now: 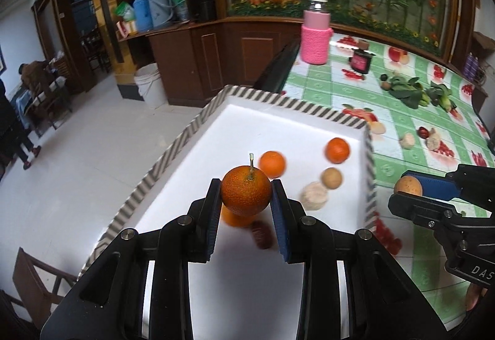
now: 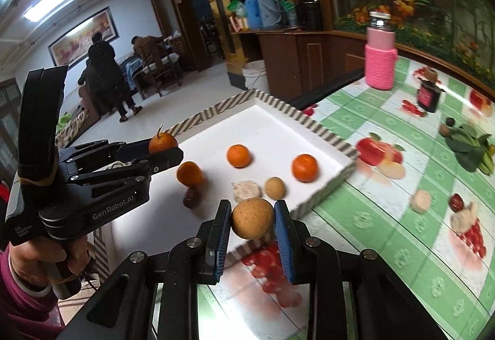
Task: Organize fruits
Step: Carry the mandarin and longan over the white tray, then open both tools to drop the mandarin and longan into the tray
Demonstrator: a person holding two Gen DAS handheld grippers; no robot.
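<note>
My left gripper is shut on a small stemmed orange, held above the white tray with the striped rim. In the right wrist view that same gripper and orange show at the left. My right gripper is shut on a round tan fruit, hovering over the tray's near edge; it also appears in the left wrist view. In the tray lie three oranges, a tan fruit, a pale lump and a dark red date.
On the green checked tablecloth stand a pink-sleeved jar and a dark box. Leafy greens, a date and pale pieces lie to the right. People stand at a far table; a white bucket is on the floor.
</note>
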